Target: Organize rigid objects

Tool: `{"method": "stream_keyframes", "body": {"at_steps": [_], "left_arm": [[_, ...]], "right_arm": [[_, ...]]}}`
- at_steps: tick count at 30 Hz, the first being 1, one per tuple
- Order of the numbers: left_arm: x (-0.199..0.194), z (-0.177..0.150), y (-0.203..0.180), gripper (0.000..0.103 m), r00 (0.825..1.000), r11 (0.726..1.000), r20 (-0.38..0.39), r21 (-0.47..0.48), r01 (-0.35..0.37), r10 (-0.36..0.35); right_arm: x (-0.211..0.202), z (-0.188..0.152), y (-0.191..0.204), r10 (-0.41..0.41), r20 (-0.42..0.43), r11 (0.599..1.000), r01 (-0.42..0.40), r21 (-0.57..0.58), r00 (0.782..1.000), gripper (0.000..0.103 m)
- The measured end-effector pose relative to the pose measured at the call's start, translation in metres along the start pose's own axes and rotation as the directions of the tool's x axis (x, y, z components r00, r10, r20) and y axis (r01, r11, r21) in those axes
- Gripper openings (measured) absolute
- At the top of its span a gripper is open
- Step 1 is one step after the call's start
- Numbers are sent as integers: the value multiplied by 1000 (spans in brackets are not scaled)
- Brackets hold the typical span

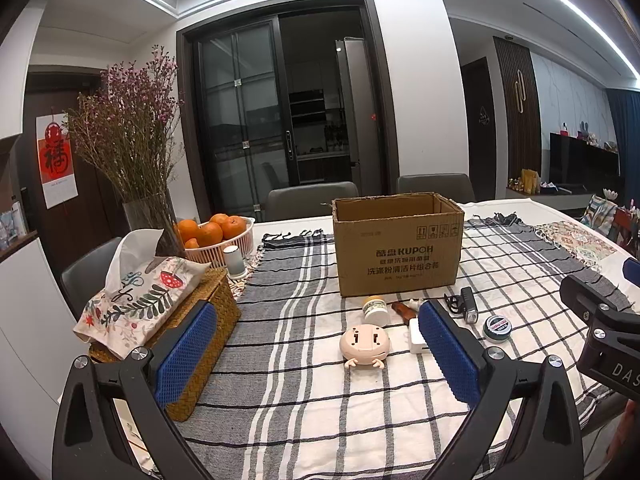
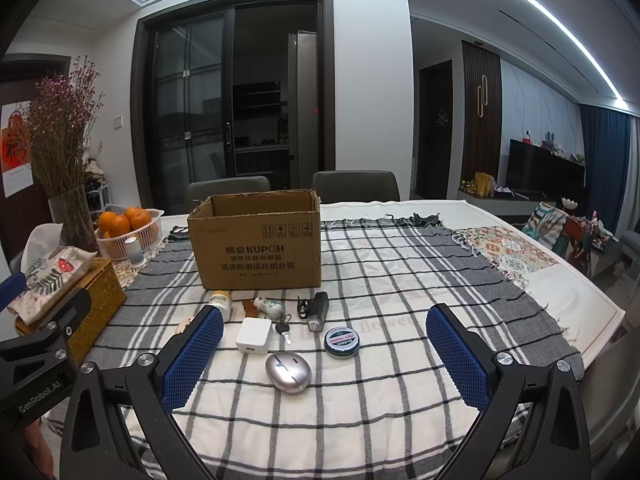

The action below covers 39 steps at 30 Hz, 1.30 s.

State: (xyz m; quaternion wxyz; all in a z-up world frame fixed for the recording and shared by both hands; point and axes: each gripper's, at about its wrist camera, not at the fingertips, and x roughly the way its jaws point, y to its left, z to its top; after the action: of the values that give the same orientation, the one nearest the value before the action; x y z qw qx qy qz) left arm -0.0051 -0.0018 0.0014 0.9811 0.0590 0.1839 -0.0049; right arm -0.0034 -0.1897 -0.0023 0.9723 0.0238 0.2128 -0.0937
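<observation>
On the checked tablecloth point(image 2: 400, 280), both claws point(image 1: 316, 354) point(image 2: 324, 354) gape empty, dining room beyond.

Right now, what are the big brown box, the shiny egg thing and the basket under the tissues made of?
The box looks like cardboard: matte brown, ragged top edge, printed lettering. The egg-shaped thing looks like smooth silvery plastic or metal; its gloss alone cannot settle which. The basket looks like woven straw or rattan, showing a tan crisscross weave.
</observation>
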Motion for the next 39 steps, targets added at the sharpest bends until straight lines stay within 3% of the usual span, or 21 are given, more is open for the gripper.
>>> {"method": "stream_keyframes", "body": {"at_steps": [39], "left_arm": [[11, -5, -3, 103, 1000, 1000, -30, 15, 10, -10]], "right_arm": [[10, -3, -1, 23, -37, 1000, -23, 2, 999, 103]]}}
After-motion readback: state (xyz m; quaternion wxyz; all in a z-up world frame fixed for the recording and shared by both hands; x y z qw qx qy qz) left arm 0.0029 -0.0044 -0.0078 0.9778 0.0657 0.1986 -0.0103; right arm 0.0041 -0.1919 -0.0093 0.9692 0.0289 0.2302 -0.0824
